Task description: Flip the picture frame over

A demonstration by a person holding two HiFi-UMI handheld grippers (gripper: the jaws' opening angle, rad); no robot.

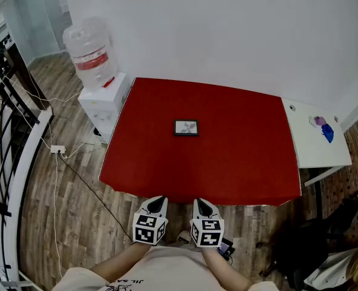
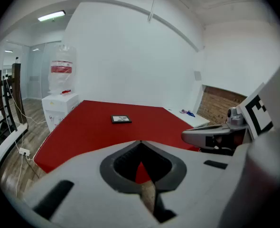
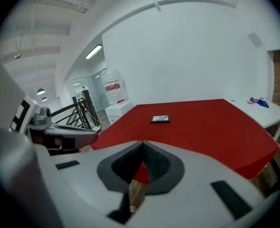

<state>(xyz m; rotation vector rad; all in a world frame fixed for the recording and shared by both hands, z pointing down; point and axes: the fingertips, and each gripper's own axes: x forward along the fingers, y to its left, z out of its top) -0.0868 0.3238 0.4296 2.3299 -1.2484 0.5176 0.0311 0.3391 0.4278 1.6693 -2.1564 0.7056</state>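
Jaws together, empty, on left gripper [image 1: 159, 199] and right gripper [image 1: 199, 201]; picture frame [image 1: 185, 127] on table [image 1: 246, 162].

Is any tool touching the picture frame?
No, the left tool and the right tool are short of the red table, far from the picture frame.

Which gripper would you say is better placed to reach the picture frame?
Right, but only marginally: the picture frame lies slightly nearer the right gripper than the left gripper. Both are shut, empty and by the near edge of the red table.
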